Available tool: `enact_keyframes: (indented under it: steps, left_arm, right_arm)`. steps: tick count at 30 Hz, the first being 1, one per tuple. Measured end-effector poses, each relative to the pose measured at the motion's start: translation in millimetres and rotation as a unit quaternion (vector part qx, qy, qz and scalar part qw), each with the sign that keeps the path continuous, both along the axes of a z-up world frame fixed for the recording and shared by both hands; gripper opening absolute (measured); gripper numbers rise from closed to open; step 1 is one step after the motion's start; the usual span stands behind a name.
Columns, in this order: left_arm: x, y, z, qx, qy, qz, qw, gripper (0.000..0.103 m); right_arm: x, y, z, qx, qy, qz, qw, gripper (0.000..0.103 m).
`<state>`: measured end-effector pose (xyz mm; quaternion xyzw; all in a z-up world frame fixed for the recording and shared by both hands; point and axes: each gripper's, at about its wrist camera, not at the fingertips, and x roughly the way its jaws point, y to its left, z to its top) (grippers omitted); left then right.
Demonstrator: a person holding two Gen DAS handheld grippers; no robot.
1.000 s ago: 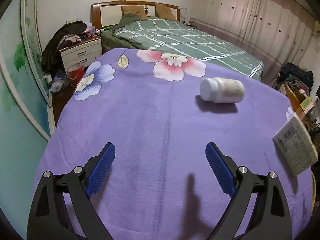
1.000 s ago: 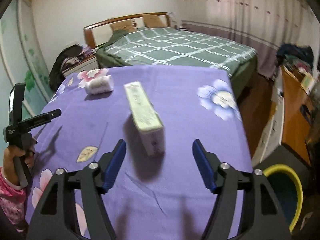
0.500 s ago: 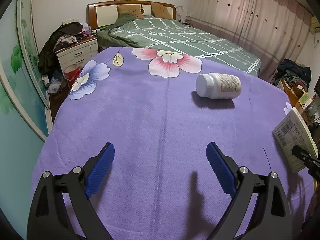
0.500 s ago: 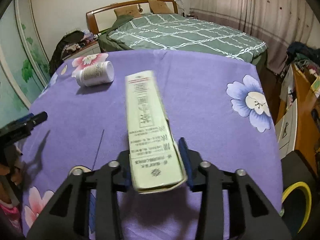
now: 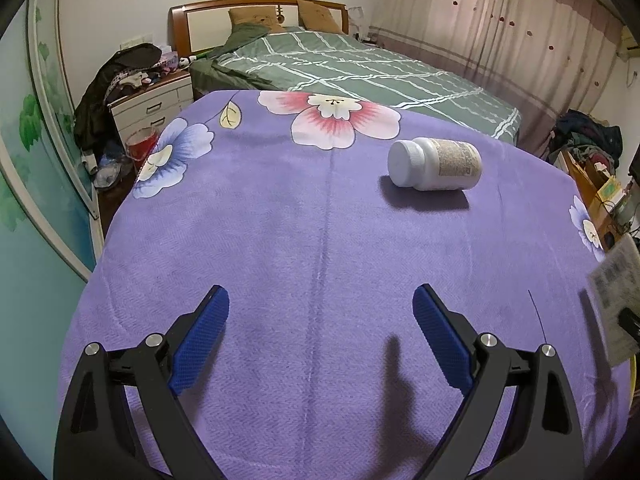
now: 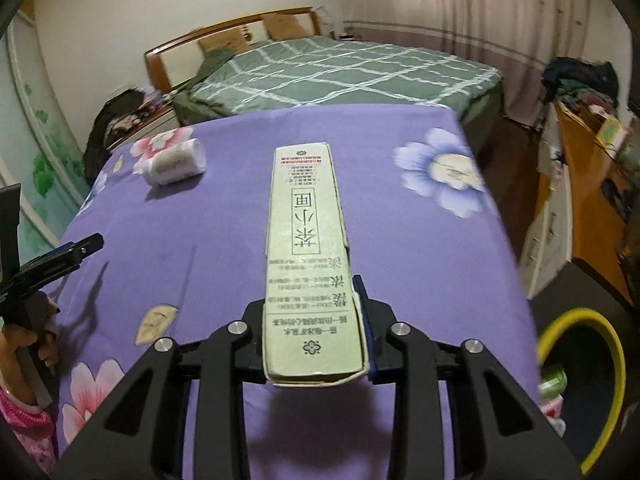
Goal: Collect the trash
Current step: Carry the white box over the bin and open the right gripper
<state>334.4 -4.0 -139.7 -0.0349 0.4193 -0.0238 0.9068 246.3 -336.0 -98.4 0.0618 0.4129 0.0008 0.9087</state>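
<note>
Right wrist view: your right gripper [image 6: 314,320] clamps the long pale-green cardboard box [image 6: 308,256] lengthwise; the yellow-rimmed bin [image 6: 600,320] sits lower right. Left gripper [image 5: 320,320] spread, idle.

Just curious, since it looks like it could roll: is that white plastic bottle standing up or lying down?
Lying down. The white plastic bottle rests on its side on the purple flowered cloth, cap on.
</note>
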Motion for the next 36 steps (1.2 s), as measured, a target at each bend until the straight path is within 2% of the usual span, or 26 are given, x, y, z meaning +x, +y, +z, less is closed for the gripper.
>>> enact_keyframes:
  steps: [8, 12, 15, 22, 24, 26, 29, 32, 36]
  left_arm:
    - [-2.7, -3.7, 1.8, 0.007, -0.004, -0.005, 1.0000, 0.092]
    - [-4.1, -7.0, 2.6, 0.012, -0.003, -0.009, 0.9999, 0.092]
    - [-4.0, -8.1, 2.3, 0.010, 0.001, -0.011, 0.9999, 0.092]
    - [-2.4, -11.1, 1.0, 0.013, 0.006, -0.013, 0.9998, 0.092]
    - [-3.1, -13.2, 1.8, 0.019, 0.003, -0.013, 0.9997, 0.092]
    - [-3.3, -15.1, 2.2, 0.020, 0.005, -0.014, 0.9997, 0.092]
    - [-1.9, -15.9, 4.8, 0.006, 0.015, -0.017, 0.9997, 0.092]
    - [0.0, -20.4, 13.7, -0.001, 0.017, -0.020, 0.9997, 0.092]
    - [4.8, -32.6, 29.4, 0.007, 0.011, -0.025, 0.9996, 0.092]
  right_arm:
    - [-67.5, -84.7, 16.4, -0.008, -0.015, -0.119, 0.993, 0.030]
    - [-100.1, -134.5, 14.9, -0.028, -0.007, -0.196, 0.980, 0.030]
    - [-114.8, -163.7, 4.3, -0.027, 0.009, -0.235, 0.972, 0.030]
    - [-127.9, -190.0, -21.2, -0.018, 0.038, -0.258, 0.965, 0.034]
    - [-130.7, -188.6, -18.5, -0.026, 0.030, -0.267, 0.963, 0.044]
    - [-131.8, -183.9, -11.4, -0.034, 0.019, -0.267, 0.963, 0.045]
    - [-120.1, -156.9, 1.1, -0.030, 0.002, -0.225, 0.974, 0.048]
    - [-90.2, -116.0, 12.3, -0.021, -0.020, -0.155, 0.987, 0.053]
    - [-44.1, -70.5, 19.7, -0.011, -0.033, -0.084, 0.996, 0.053]
